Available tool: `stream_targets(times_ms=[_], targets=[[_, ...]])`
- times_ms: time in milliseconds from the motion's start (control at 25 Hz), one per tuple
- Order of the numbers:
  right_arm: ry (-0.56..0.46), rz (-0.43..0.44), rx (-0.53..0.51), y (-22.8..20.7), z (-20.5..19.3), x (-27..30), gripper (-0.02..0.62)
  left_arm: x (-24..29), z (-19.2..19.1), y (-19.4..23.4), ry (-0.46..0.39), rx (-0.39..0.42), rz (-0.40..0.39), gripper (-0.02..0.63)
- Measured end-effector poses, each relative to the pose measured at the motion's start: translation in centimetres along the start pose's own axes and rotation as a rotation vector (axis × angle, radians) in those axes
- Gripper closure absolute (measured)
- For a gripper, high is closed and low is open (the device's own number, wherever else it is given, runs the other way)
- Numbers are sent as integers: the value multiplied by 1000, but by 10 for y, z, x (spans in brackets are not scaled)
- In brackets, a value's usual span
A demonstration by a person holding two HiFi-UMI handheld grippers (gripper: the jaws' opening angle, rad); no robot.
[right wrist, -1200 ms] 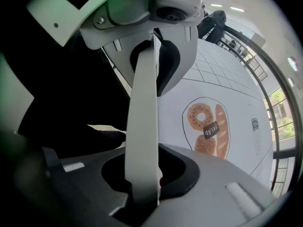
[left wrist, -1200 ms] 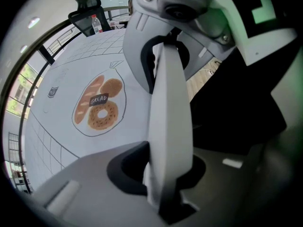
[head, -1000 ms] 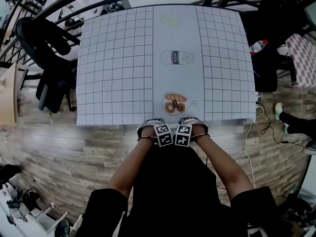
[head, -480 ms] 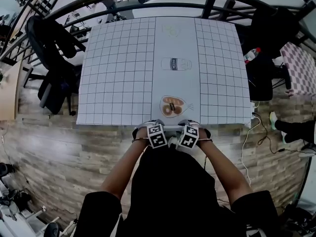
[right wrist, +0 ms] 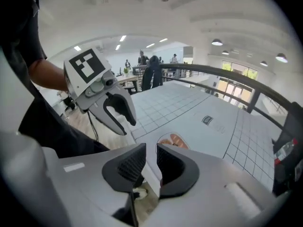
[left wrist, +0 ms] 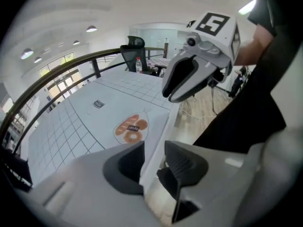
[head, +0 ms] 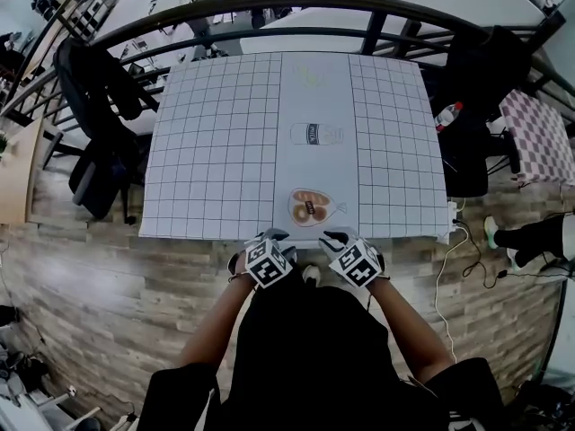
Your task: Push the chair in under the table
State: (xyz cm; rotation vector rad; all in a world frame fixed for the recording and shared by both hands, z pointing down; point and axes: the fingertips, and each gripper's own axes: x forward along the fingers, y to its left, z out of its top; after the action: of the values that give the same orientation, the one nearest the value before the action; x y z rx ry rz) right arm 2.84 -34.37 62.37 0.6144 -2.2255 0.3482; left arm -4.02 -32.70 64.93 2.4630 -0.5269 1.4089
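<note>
Progress: push looks done, little left but backing off | table [head: 386, 151], centre frame: flat rectangular top, white gridded cover [head: 211, 151], printed food pictures [head: 310, 206] | chair: none visible at near edge, bottom centre; judged tucked beneath, hidden | left gripper [left wrist: 154, 151]: grey ribbed jaws apart, empty | right gripper [right wrist: 151, 156]: jaws closing, nothing between.

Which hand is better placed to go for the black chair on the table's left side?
Left, likely: the left tool hangs nearer the table's left side, where that chair stands.
</note>
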Motion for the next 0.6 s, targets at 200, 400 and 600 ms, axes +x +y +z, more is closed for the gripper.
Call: stream_targets(times_ms=[200,400,600], targets=[[-95,-87,150,-5,36,-25,525,-42,37,16,-221,-180,46,472],[-241,-213,318,-39,76,-55,534,-85,81,27,-431,-240,102,497],[-449,-352,494,-74,118,-103,555,-126,119,46,-624,-283,172,568]])
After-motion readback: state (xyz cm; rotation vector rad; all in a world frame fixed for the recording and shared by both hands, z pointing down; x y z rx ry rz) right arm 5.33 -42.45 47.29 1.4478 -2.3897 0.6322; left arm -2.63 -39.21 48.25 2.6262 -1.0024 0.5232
